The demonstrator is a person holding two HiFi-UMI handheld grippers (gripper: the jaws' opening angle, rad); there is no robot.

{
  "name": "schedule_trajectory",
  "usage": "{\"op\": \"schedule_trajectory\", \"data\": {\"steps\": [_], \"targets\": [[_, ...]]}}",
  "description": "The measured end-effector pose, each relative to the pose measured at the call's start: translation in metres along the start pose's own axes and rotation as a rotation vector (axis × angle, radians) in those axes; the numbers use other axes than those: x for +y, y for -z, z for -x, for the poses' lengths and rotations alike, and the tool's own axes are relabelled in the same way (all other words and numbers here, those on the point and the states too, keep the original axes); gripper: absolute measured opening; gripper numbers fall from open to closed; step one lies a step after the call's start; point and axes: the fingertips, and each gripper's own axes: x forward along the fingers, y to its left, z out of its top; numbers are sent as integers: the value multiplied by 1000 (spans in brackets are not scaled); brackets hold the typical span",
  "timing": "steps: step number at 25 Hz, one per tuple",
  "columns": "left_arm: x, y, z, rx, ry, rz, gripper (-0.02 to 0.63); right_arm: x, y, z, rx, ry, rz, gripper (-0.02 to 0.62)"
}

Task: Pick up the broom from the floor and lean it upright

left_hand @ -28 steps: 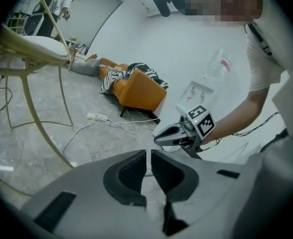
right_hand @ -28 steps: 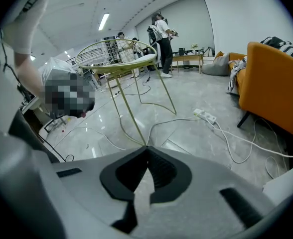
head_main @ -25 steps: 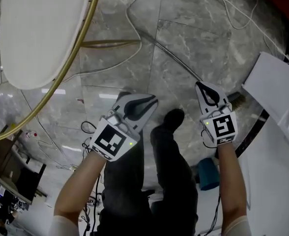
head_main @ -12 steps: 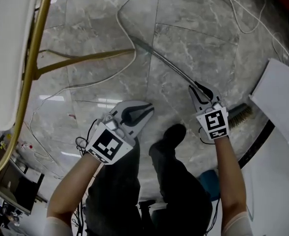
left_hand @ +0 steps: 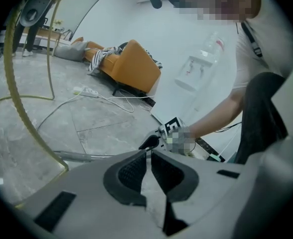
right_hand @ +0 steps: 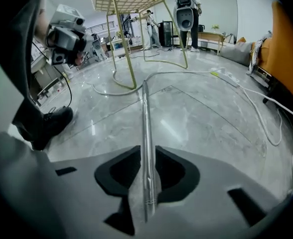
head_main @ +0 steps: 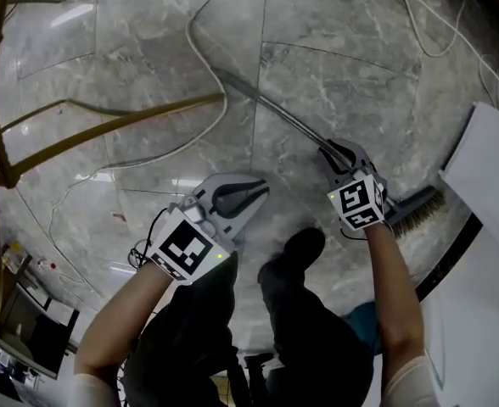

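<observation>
Right tongs (right_hand: 146, 153): my jaws just opening, astride broom (head_main: 277, 114) handle, not clamped.
Left tongs (head_main: 258, 192): closed, empty.
Progress: broom flat on floor (head_main: 148, 75); grip, lift, lean remain.

No readable text, labels or numbers anywhere

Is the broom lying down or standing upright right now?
Lying down. The broom has its handle flat along the marble floor, and its bristle head rests on the floor too.
</observation>
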Motion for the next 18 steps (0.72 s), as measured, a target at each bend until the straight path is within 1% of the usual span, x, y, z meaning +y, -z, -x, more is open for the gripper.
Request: {"op": "schedule_trajectory", "data": {"steps": [3, 6, 9, 11, 14, 18], "targets": [[3, -2, -2, 6, 5, 14, 29, 0, 12, -13, 24, -1, 14, 94], [7, 2, -3, -6, -8, 36, 29, 2, 26, -23, 55, 9, 36, 94], [11, 7, -1, -18, -28, 61, 29, 2, 27, -26, 40, 38, 65, 86], [12, 9, 2, -17, -39, 78, 29, 1, 27, -24, 35, 46, 64, 83], [11, 4, 9, -15, -57, 107, 29, -8, 18, -11, 18, 78, 37, 80], [-6, -8, 24, -16, -74, 129, 29, -18, 1, 29, -11, 132, 26, 80]]}}
